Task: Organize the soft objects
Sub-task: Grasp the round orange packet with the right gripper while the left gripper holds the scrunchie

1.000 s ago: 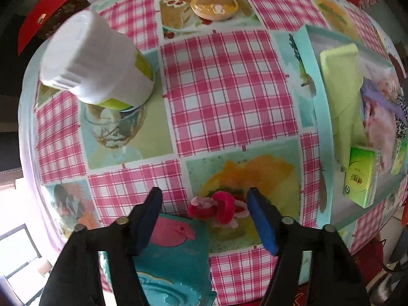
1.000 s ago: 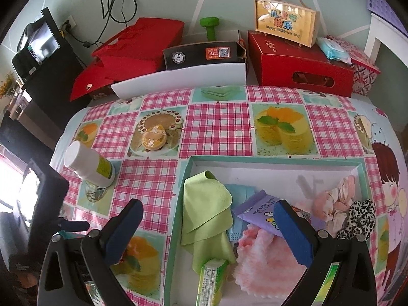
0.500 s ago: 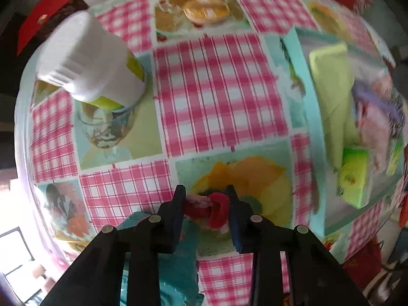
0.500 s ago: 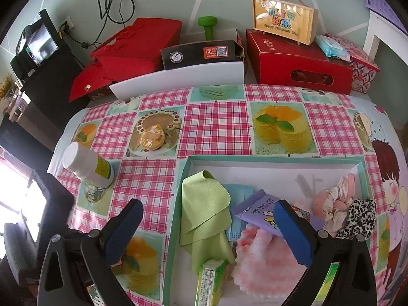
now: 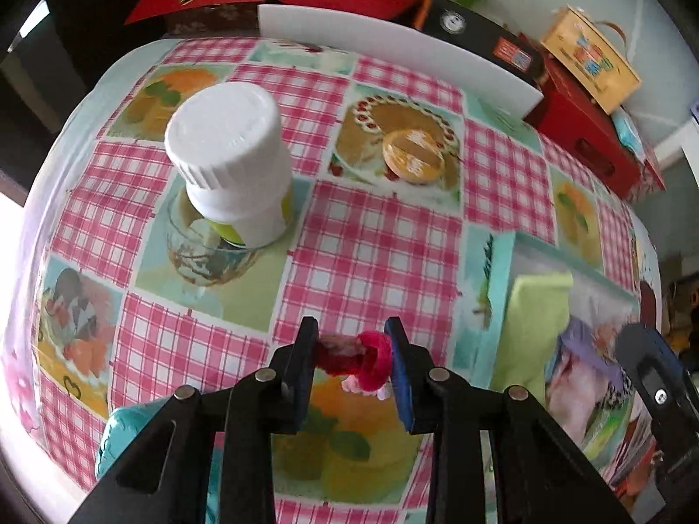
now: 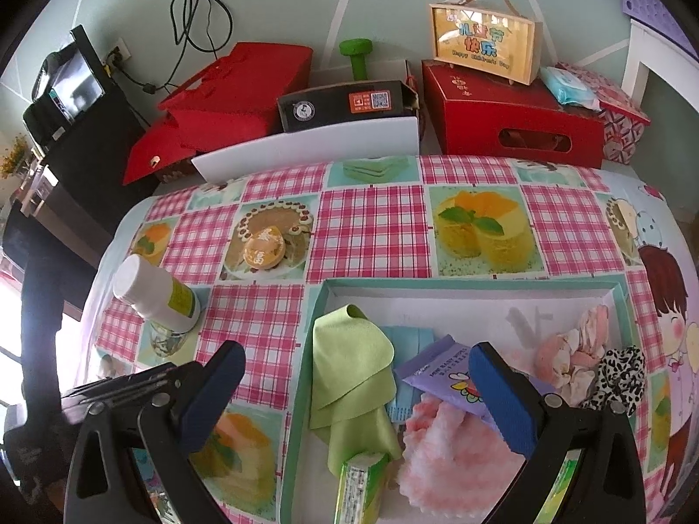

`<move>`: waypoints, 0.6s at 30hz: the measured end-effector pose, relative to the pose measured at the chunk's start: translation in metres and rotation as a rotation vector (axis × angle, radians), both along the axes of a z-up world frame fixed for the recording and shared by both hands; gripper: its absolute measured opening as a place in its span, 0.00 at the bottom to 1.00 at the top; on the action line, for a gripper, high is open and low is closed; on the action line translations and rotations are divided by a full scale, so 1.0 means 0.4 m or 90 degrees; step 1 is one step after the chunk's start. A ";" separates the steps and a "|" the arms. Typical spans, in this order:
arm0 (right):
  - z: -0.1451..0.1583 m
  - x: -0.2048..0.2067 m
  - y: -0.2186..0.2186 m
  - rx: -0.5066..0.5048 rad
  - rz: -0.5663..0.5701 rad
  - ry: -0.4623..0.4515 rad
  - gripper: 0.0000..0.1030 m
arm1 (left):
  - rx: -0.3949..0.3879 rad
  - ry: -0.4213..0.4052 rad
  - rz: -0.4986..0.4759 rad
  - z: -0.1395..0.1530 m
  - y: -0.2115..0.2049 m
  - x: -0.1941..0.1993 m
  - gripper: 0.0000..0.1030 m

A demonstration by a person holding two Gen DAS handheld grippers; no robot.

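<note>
Since a second ago: closed in and lifted, left gripper [image 5: 353, 351] now pinching the red scrunchie [image 5: 365, 360] above the tablecloth [image 5: 371, 257]. Right of the white bottle [image 5: 231, 166]. Farther right, over the tray [image 6: 306, 349], right gripper [image 6: 356, 386] spread wide, empty.

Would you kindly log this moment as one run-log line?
left gripper: shut on red scrunchie | right gripper: open, over tray

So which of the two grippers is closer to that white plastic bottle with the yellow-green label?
The left gripper, shut on a red scrunchie, is nearer the white bottle. The right gripper hangs open over the teal tray, farther off.
</note>
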State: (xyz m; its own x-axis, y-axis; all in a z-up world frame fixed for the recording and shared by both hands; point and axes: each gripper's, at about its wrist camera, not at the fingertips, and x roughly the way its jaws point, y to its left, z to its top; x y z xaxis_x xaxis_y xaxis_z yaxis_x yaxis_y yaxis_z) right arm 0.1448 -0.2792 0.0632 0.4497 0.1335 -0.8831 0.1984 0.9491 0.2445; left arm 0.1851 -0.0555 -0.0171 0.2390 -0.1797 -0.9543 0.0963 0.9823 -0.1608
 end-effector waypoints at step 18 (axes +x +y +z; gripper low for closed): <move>0.052 0.055 0.026 -0.034 0.011 -0.037 1.00 | -0.067 -0.077 0.066 0.088 0.100 0.016 0.31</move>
